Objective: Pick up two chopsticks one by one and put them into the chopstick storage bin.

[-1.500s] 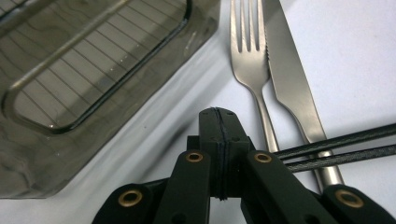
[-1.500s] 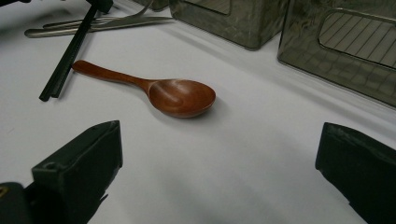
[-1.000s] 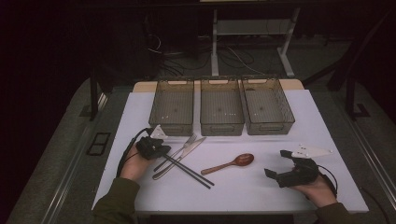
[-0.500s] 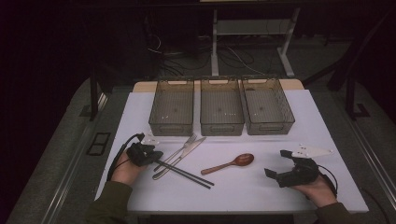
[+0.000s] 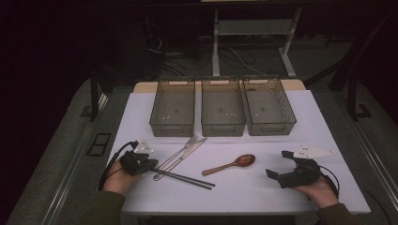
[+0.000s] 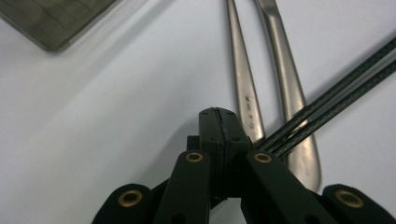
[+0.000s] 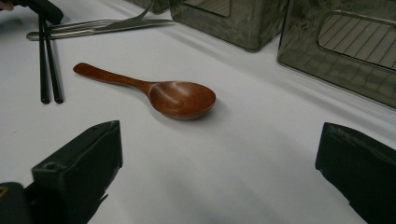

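The left gripper (image 5: pixel 146 165) sits at the lower left of the high view, held in the left hand (image 5: pixel 118 178) whose forearm comes up from the bottom edge; in the left gripper view its black jaws are pressed together at the lower centre. The right gripper (image 5: pixel 278 176) lies at the lower right, cradled in the right hand (image 5: pixel 320 191), jaws pointing toward the frame's middle. In the right gripper view they stand wide apart, though both tips are seemingly cut off.

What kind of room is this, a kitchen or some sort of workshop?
More likely a lab or recording setup than a kitchen: cutlery is laid out neatly on a white table before three empty bins, cables trail over the dark floor behind, and a person's hands hold black grippers.
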`<state>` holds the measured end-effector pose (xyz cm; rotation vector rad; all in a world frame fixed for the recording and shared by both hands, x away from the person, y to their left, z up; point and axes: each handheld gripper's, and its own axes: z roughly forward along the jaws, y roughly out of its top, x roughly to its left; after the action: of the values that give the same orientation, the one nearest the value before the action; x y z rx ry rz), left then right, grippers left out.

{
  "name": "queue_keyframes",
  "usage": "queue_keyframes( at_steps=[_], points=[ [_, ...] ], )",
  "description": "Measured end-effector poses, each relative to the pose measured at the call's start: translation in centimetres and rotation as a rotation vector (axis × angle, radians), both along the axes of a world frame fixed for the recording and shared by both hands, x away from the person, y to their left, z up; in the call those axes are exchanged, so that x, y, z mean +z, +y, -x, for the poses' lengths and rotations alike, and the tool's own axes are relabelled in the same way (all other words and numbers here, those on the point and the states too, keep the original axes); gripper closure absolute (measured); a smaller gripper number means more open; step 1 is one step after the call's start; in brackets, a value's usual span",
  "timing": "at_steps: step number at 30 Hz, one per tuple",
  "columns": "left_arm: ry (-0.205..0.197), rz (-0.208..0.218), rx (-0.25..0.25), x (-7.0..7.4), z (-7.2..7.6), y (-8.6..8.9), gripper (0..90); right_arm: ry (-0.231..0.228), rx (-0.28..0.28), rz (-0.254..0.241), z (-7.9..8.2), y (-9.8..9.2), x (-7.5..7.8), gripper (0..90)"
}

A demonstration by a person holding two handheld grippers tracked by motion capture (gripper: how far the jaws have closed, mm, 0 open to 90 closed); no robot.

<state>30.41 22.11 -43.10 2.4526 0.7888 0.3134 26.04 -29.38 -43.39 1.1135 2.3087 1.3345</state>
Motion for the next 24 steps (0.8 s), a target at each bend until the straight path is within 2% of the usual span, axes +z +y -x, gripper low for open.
queue_keyframes(
  at_steps=[6,11,15,18,20,22,23,24],
  points=[
    [0.015,0.016,0.017,0.0,1.1,0.6,88.8,0.000,-0.001,0.000,0.0,0.0,0.0,0.2],
    [0.014,0.013,0.011,0.1,1.5,0.8,88.7,-0.001,-0.001,-0.001,0.0,0.0,0.0,0.2],
    [-0.011,0.025,0.019,0.4,1.5,0.7,88.6,0.001,0.000,0.000,0.0,0.1,0.0,0.2],
    [-0.040,0.074,-0.005,1.2,1.6,0.0,83.7,0.001,0.001,-0.004,0.0,0.1,0.0,0.2],
    [-0.051,0.102,-0.041,1.6,1.7,-1.1,79.5,0.003,0.001,-0.009,0.0,0.0,0.1,0.2],
    [-0.049,0.127,-0.075,1.8,1.6,-2.3,76.4,0.004,0.001,-0.010,0.0,0.0,0.1,0.2],
    [-0.031,0.172,-0.112,1.9,1.4,-3.5,75.0,0.004,0.002,-0.010,0.0,0.1,0.1,0.2],
    [-0.022,0.197,-0.128,1.9,1.4,-4.2,73.3,0.005,0.003,-0.009,0.0,0.1,0.1,0.2]
  ],
)
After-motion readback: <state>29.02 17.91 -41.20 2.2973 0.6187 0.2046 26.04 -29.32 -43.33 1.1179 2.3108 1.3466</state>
